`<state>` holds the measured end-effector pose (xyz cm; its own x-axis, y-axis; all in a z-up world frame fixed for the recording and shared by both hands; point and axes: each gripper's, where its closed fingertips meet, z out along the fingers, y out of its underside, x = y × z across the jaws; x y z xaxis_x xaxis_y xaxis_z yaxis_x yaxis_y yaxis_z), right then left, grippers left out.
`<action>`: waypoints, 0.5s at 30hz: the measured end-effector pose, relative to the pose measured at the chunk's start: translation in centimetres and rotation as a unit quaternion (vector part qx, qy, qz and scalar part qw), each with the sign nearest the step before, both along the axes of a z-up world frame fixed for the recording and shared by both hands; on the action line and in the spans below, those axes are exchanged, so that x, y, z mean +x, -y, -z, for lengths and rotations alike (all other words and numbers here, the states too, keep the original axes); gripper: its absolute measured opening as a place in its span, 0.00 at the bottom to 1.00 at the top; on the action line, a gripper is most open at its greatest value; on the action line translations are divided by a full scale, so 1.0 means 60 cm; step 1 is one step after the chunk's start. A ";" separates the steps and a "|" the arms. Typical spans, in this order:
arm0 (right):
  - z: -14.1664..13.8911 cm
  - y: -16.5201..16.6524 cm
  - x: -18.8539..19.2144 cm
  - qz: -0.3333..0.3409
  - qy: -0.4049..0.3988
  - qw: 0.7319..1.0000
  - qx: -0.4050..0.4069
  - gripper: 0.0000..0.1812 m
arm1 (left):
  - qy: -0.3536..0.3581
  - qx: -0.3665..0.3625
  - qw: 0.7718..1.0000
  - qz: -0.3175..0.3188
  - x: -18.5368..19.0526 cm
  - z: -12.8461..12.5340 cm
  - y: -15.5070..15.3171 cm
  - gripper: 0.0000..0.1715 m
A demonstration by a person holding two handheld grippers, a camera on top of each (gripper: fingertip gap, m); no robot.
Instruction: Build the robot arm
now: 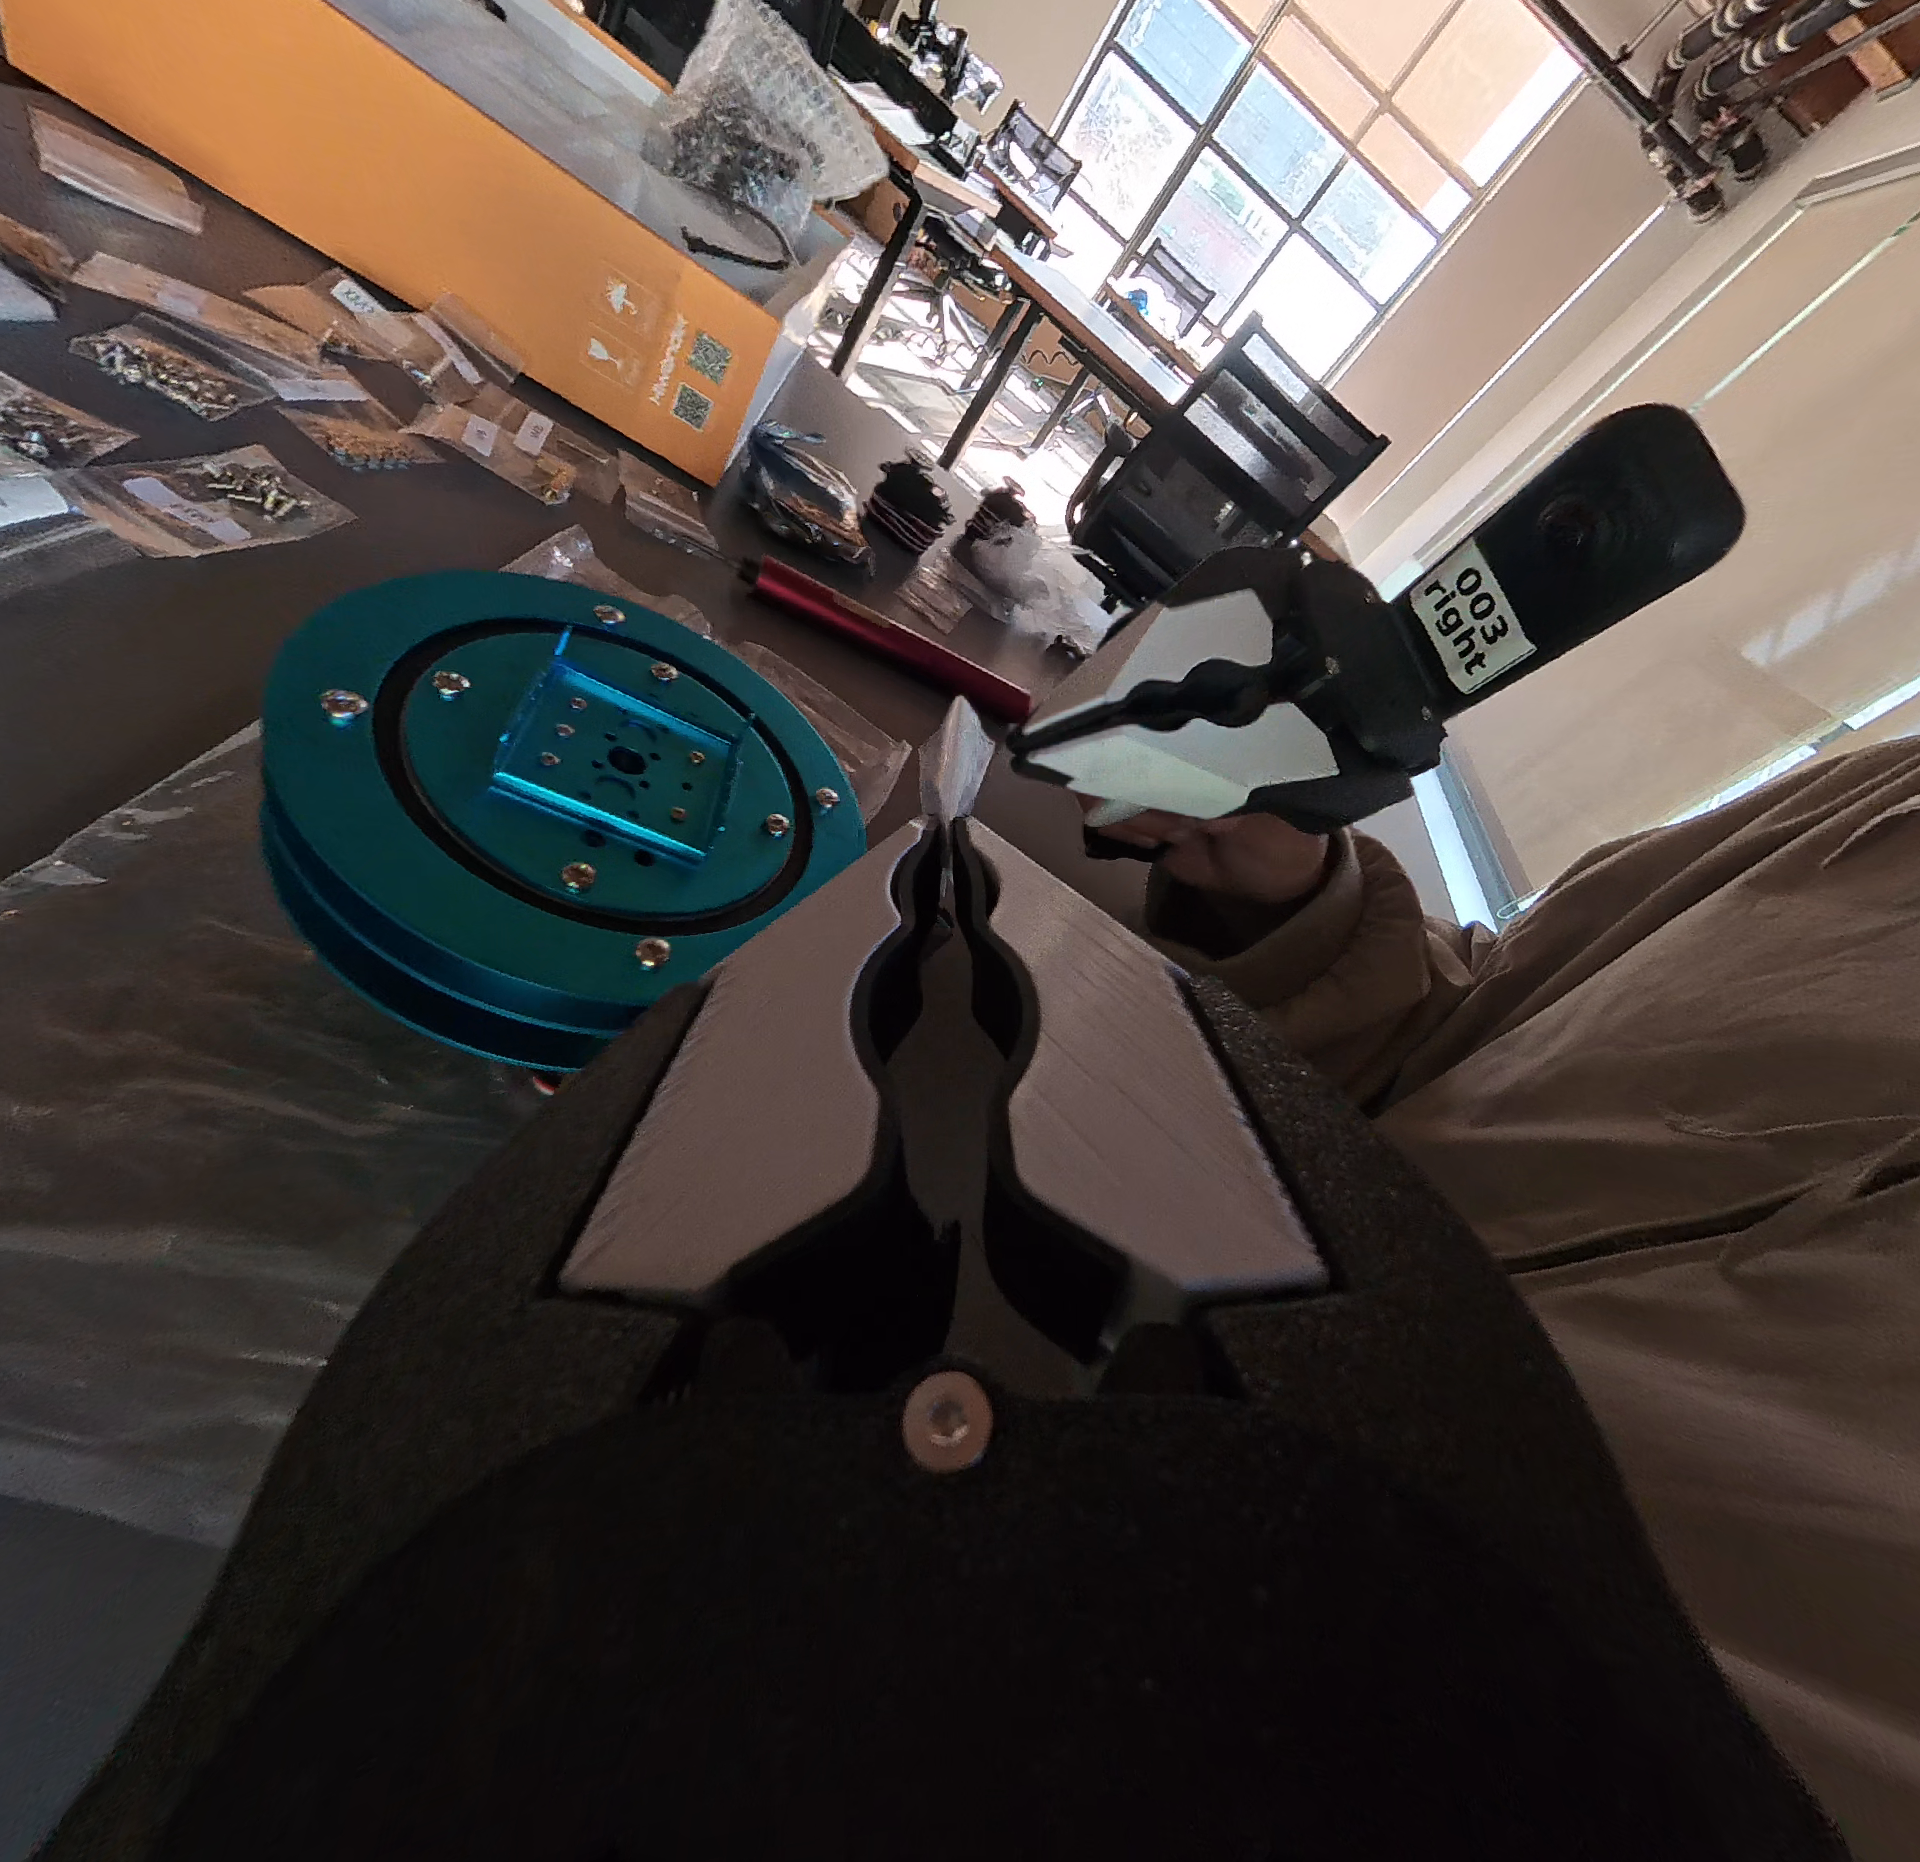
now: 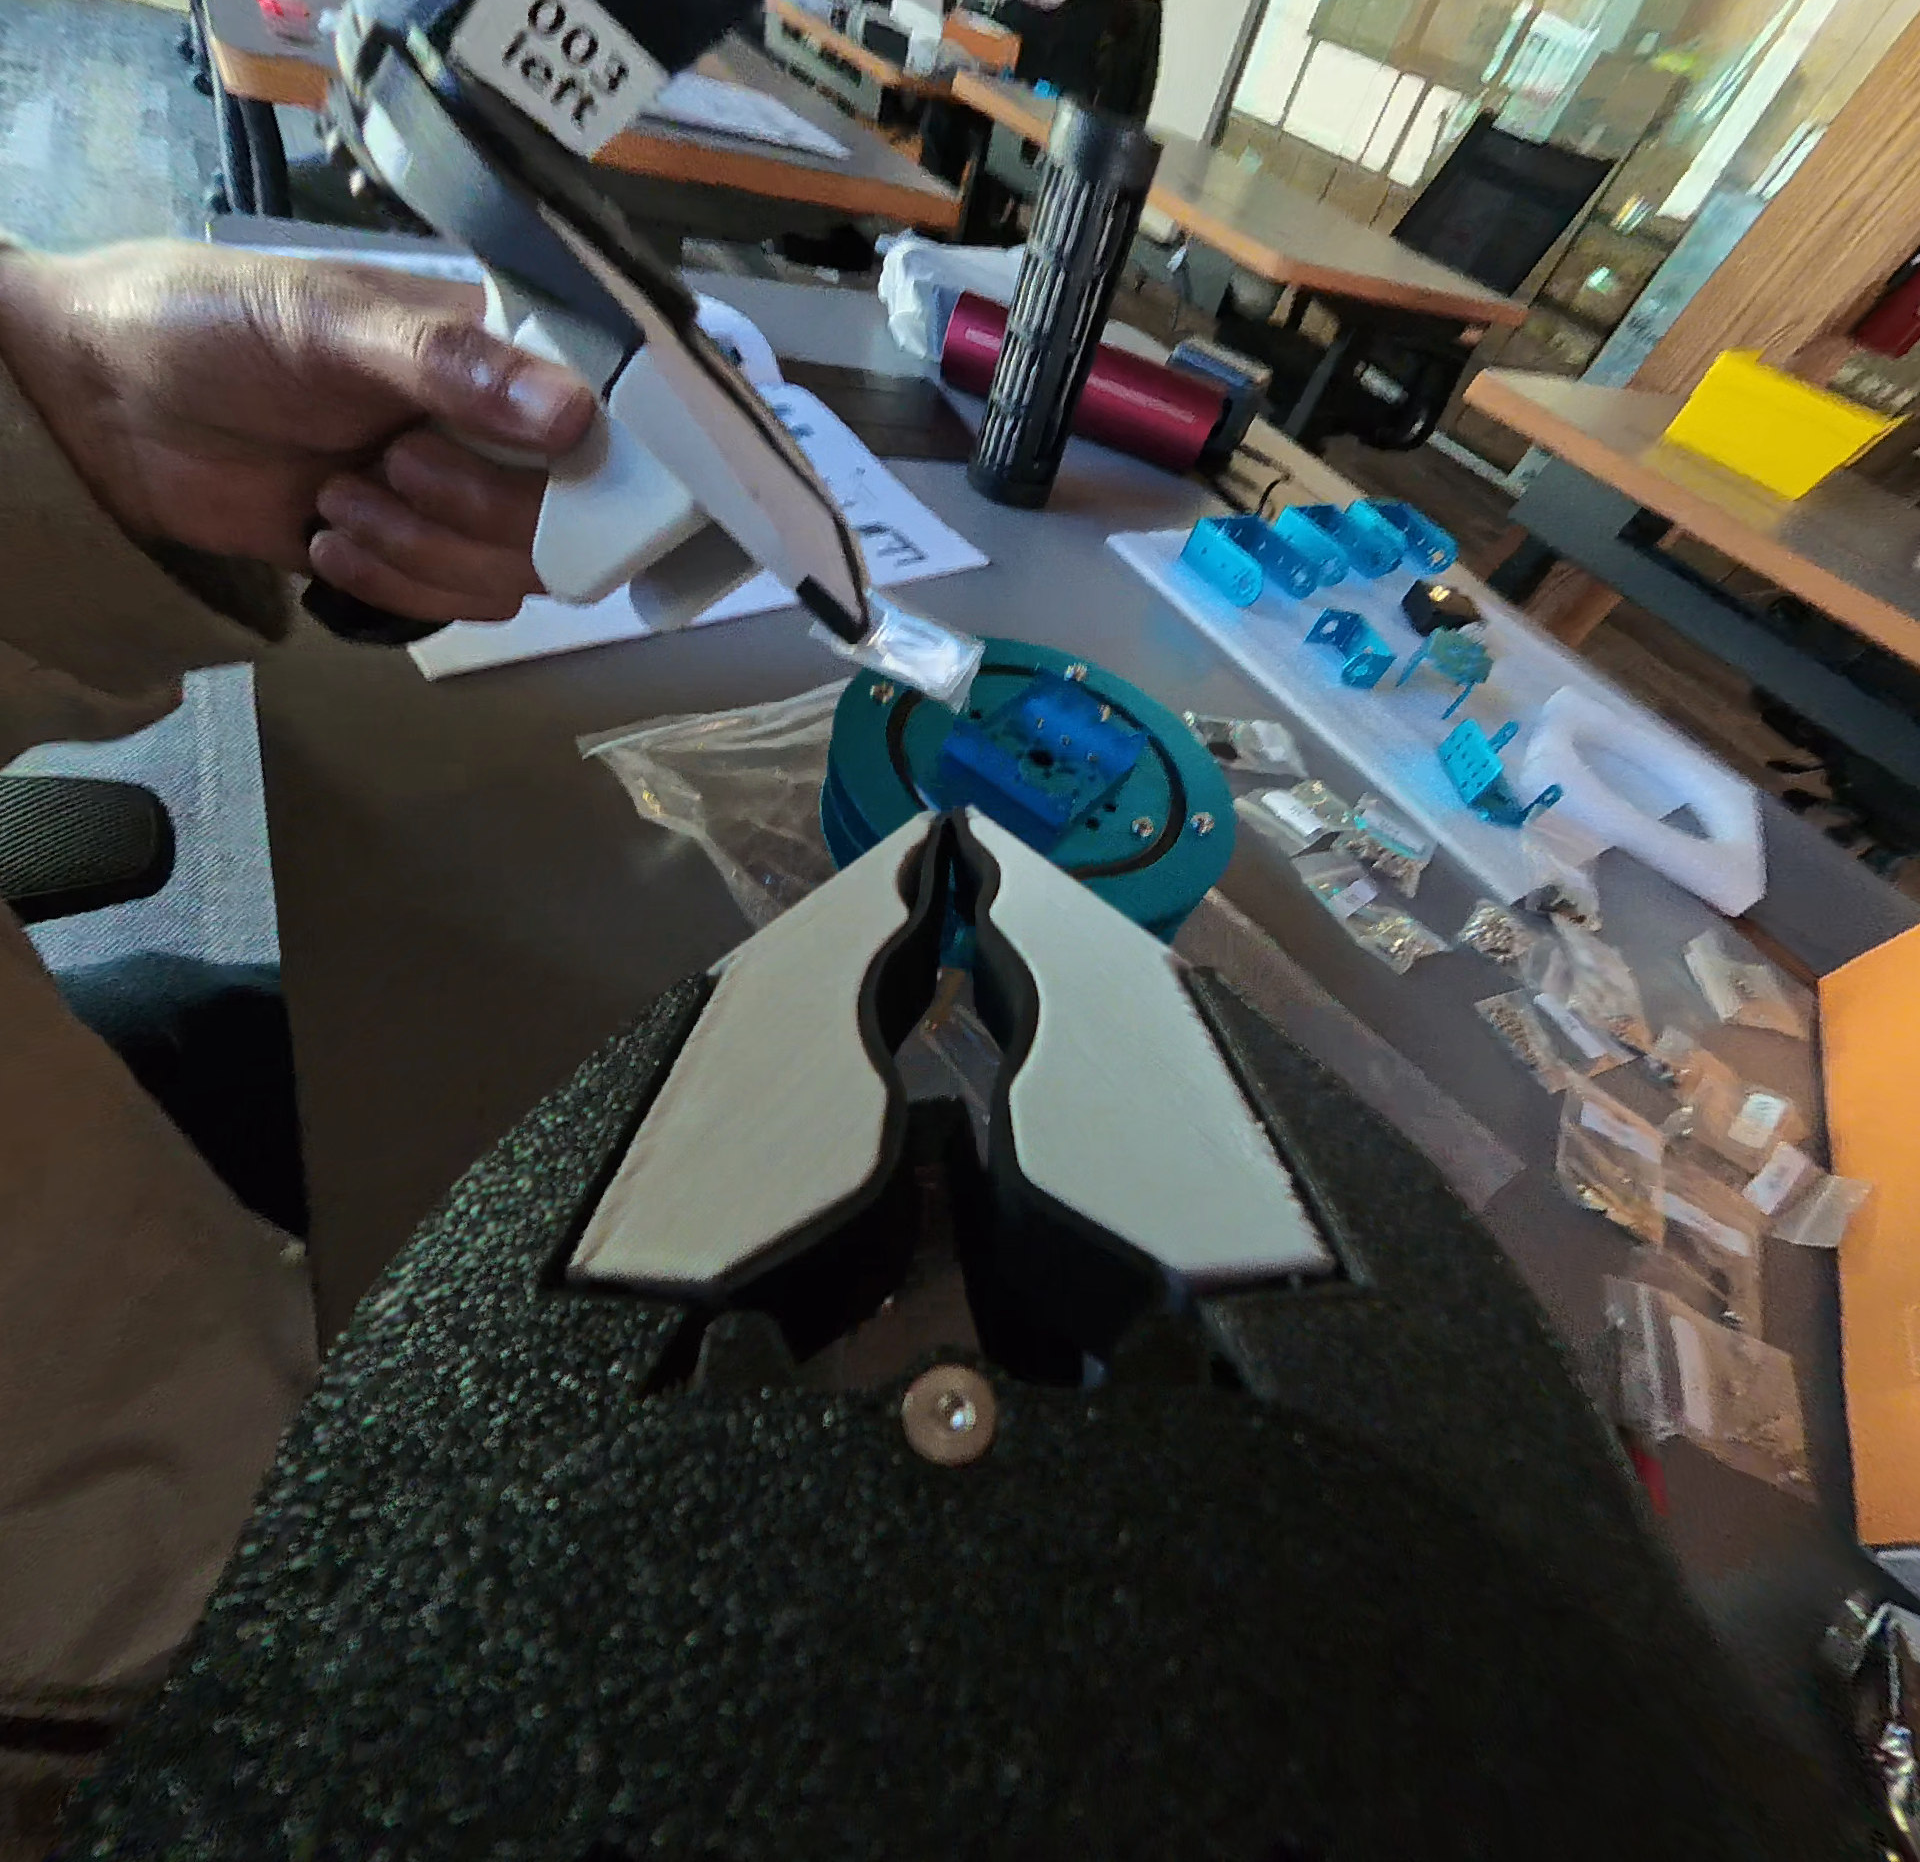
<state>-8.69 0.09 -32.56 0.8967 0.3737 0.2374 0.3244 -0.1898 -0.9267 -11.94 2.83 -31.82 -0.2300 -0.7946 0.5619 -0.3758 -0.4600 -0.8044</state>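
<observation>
My left gripper point(image 1: 948, 830) is shut on a small clear plastic bag point(image 1: 956, 763), whose top sticks out past the fingertips. In the right wrist view the left gripper point(image 2: 836, 617) holds that bag point(image 2: 904, 659) just above a teal round turntable base point(image 2: 1174, 825). A blue U-shaped bracket point(image 2: 1039, 752) sits on the base's middle; both also show in the left wrist view, the base point(image 1: 343, 773) and the bracket point(image 1: 623, 752). My right gripper point(image 2: 951, 825) is shut with nothing seen between its fingers. In the left wrist view the right gripper point(image 1: 1023, 747) is close beside the bag.
Several small bags of screws point(image 1: 208, 378) lie on the dark table, by an orange box point(image 1: 416, 181). A red cylinder point(image 1: 883, 638), black servos point(image 1: 914, 513), a black mesh tube point(image 2: 1060, 306), a white tray point(image 2: 1299, 669) of blue brackets and a large clear bag point(image 2: 727, 773) surround the base. The tips of one gripper are about 5 cm away from the tips of the other. My left tips are roughly 7 cm from the blue U-shaped bracket point(image 2: 1039, 752). My left wrist view point(image 1: 629, 757) looks at it from another angle.
</observation>
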 end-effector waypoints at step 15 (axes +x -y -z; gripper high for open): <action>0.143 0.033 0.035 -0.074 0.040 0.973 -0.213 0.27 | -0.135 -0.254 0.958 0.014 0.039 0.030 -0.067 0.00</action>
<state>-6.58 -1.87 -41.14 0.8107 0.5769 0.1000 0.4453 -0.4967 -0.7450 -9.60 6.86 -33.60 -0.0382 -0.3981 0.9165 -0.5563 -0.7535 -0.3505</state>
